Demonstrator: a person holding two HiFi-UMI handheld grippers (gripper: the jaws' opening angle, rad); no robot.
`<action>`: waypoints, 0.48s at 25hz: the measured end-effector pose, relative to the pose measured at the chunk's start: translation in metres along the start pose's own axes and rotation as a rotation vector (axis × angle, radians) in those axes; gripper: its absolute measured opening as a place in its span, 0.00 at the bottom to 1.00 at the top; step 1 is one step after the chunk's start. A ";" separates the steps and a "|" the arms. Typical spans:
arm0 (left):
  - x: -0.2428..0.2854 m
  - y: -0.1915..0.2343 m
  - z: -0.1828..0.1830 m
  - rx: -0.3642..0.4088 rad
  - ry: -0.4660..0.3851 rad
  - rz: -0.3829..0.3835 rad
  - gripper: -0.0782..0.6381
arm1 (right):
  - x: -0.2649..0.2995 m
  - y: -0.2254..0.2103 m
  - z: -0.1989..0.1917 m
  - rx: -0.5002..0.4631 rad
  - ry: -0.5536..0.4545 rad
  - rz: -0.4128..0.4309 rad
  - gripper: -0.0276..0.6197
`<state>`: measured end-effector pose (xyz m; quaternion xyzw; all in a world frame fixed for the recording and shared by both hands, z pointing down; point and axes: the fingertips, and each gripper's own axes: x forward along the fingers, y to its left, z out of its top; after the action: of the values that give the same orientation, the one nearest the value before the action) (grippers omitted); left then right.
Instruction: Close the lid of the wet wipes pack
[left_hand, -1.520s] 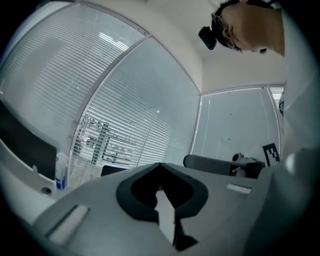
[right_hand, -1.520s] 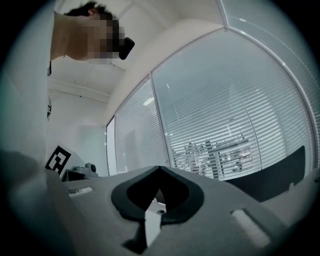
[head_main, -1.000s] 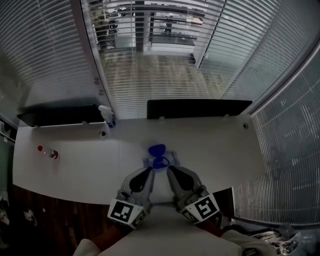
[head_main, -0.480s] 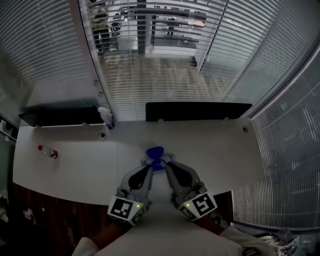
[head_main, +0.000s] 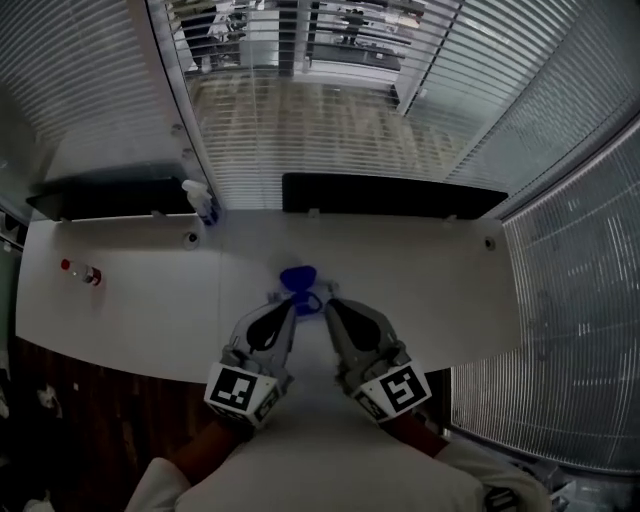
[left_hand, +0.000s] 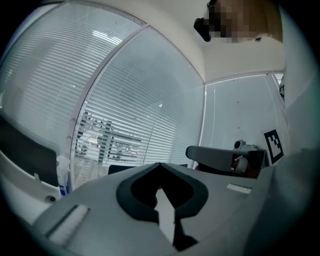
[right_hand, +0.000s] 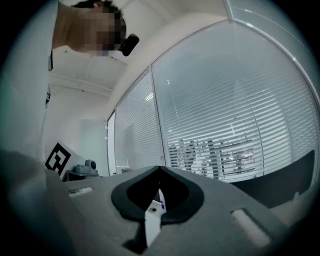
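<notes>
Both tools, the left gripper (head_main: 287, 305) and the right gripper (head_main: 329, 301), have their jaws pressed together on nothing. Their tips sit just on the near side of the wet wipes pack (head_main: 303, 293), which lies midway across the white table (head_main: 440, 280) with its blue lid (head_main: 296, 276) apparently raised (too small to be sure). Pushed off-centre by such narrow tips, the light pack could skid toward the far edge or twist, leaving the lid unlatched.

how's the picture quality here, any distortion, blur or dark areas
Head view: heavy fisheye bows the blinds and the desk edge; the scene is dim, but the blue lid is readable. Left gripper view: dark round vignette, with the left gripper close up and soft. Right gripper view: same vignette, bright blinds behind the soft right gripper.
</notes>
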<state>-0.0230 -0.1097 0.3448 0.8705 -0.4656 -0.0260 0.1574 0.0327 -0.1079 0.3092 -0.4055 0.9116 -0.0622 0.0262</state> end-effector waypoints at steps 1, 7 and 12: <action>0.002 0.002 -0.008 -0.001 0.012 0.000 0.11 | 0.000 -0.004 -0.005 -0.003 0.012 0.002 0.04; 0.004 0.017 -0.046 0.011 0.081 0.017 0.11 | 0.006 -0.020 -0.050 -0.020 0.087 0.027 0.04; 0.009 0.036 -0.084 0.011 0.143 0.044 0.11 | 0.018 -0.025 -0.086 -0.027 0.162 0.077 0.05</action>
<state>-0.0308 -0.1147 0.4367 0.8605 -0.4725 0.0423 0.1858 0.0304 -0.1296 0.3974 -0.3643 0.9263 -0.0818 -0.0509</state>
